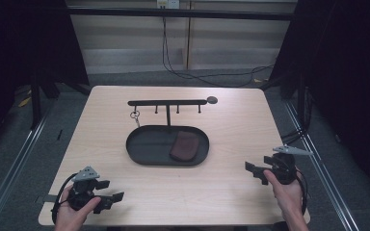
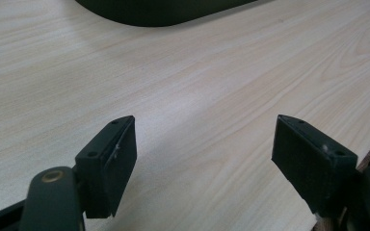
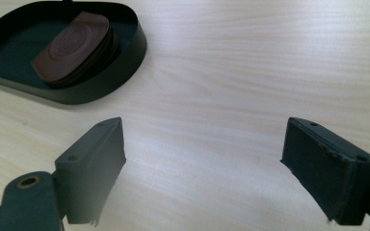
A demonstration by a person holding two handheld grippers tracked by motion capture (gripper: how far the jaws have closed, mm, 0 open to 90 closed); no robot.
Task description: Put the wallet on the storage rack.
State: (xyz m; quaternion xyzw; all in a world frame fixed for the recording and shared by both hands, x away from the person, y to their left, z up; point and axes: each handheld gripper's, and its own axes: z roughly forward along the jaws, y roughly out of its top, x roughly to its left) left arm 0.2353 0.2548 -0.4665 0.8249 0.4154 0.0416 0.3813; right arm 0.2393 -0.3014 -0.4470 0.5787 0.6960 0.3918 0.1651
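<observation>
Both grippers, left (image 1: 107, 192) and right (image 1: 256, 172), gape empty; brown wallet (image 1: 184, 146), maybe leather, lies far-left of right gripper, nearer it.

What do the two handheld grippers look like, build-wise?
Both the left gripper and right gripper are matte black, each topped by a grey three-cornered plate. Jaws are flat rectangular blocks with screw holes; a brass-coloured pivot shows at each base. Black cables loop from both. No sleeves visible.
</observation>
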